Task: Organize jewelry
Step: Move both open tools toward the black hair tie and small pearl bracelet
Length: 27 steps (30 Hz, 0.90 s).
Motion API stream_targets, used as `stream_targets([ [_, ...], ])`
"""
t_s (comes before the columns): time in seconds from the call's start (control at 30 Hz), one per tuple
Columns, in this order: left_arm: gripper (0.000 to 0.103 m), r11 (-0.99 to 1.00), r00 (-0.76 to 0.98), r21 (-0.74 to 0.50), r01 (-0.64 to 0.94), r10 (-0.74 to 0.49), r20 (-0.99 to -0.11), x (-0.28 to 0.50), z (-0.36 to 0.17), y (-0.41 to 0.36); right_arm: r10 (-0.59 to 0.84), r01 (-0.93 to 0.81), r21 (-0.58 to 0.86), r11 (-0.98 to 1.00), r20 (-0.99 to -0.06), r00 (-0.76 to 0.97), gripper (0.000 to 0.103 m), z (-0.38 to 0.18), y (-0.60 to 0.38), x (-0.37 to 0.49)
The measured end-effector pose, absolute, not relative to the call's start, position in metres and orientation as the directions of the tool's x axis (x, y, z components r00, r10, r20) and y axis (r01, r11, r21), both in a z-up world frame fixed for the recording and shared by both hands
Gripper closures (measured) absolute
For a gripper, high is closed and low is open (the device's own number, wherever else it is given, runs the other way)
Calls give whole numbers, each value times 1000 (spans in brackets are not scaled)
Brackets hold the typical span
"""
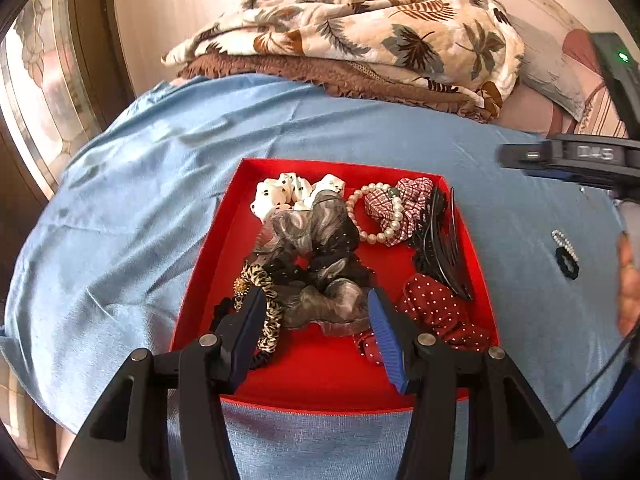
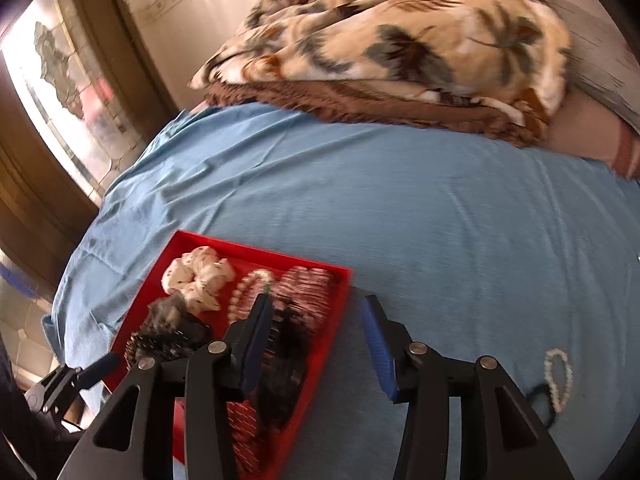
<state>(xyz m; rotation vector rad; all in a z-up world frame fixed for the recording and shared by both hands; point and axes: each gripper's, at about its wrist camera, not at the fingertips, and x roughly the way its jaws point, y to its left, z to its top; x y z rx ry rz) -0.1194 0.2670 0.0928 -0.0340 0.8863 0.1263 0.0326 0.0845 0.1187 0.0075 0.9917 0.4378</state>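
In the left wrist view, a red tray point(image 1: 240, 216) is seen in the middle of the frame, lying on a bed covered with a blue sheet point(image 1: 140, 184). The tray is filled with soft scrunchies, a pearl bracelet point(image 1: 370, 216) and a black hair claw clip point(image 1: 440, 240). The left claw point(image 1: 318, 308) is spread wide above the near part of the tray and nothing is held between its fingers; a grey sheer scrunchie point(image 1: 320, 300) lies just between them. At the right edge of the frame, a small pearl clip point(image 1: 564, 242) and a black hair tie point(image 1: 567, 263) are left on the sheet, well apart from the tray. A leaf-patterned quilt point(image 1: 360, 32) is piled at the top.

In the right wrist view, which is blurred, the right claw point(image 2: 316, 308) is also spread and empty, over the right rim of the tray point(image 2: 340, 292). The pearl clip point(image 2: 558, 376) is seen at the lower right, the dark tie beside it.

The clip is judged to be light, stiff and slippery, with beads that could be fragile; it should be pinched gently across its narrow middle. The tie is soft and can be taken anywhere on its loop.
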Motion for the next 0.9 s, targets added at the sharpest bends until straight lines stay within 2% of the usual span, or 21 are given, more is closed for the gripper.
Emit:
stream_targets([
  [0.3, 48, 986, 645, 102, -132, 164, -746, -136, 84, 245, 263, -142, 221, 965, -808, 528, 46, 119, -67, 15],
  [0.47, 48, 991, 686, 86, -102, 133, -715, -157, 97, 231, 196, -25, 220, 975, -810, 553, 42, 113, -147, -2],
  [0.57, 42, 995, 711, 52, -85, 97, -696, -167, 114, 222, 173, 29, 227, 973, -811, 559, 41, 104, -186, -11],
  [0.7, 41, 999, 732, 31, -44, 54, -680, -167, 137, 197, 191, 48, 260, 965, -812, 551, 41, 85, -205, -12],
  [0.9, 40, 997, 719, 32, 76, -33, -694, -139, 148, 128, 278, -49, 299, 953, -797, 537, 41, 59, -189, -4],
])
